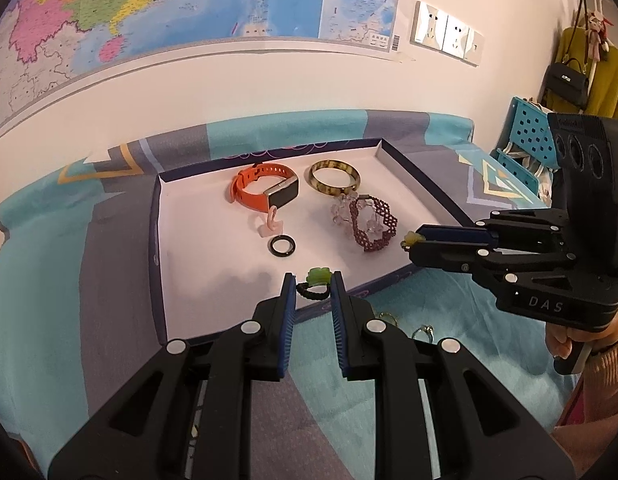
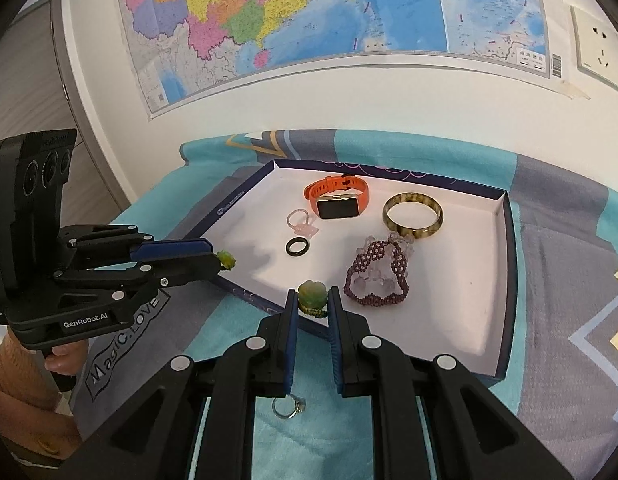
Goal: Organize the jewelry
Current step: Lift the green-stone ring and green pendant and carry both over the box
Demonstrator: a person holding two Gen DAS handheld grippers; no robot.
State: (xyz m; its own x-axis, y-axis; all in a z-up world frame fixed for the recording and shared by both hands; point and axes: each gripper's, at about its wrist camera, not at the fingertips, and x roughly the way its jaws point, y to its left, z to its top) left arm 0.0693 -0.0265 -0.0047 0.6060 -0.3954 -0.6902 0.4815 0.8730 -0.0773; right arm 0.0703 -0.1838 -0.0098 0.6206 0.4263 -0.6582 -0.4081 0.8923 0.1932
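1. Our left claw (image 1: 313, 286) was closed on a black braided cord ring with a green carved flower charm (image 1: 318, 276), holding it above the near edge of the shallow white-lined box lid with dark blue sides (image 1: 159, 216).
2. Our right claw (image 2: 312, 300) gripped a second ring, a yellow-green braided one with a green flower bead (image 2: 312, 294), also over that near edge.
3. Beyond both claws, inside the lid, lay an orange-strapped smart band (image 1: 265, 190), a mottled amber bangle (image 1: 335, 178), a purple beaded bracelet (image 1: 373, 226) tangled with clear crystal beads, a small black ring (image 1: 283, 246) and a pale pink ring (image 1: 271, 220).
4. Behind the right claw, on the teal and grey patterned cloth (image 2: 549, 264), rested a thin metal ring with a stone (image 2: 287, 406).
5. A coloured map (image 2: 309, 20) hung on the wall ahead.
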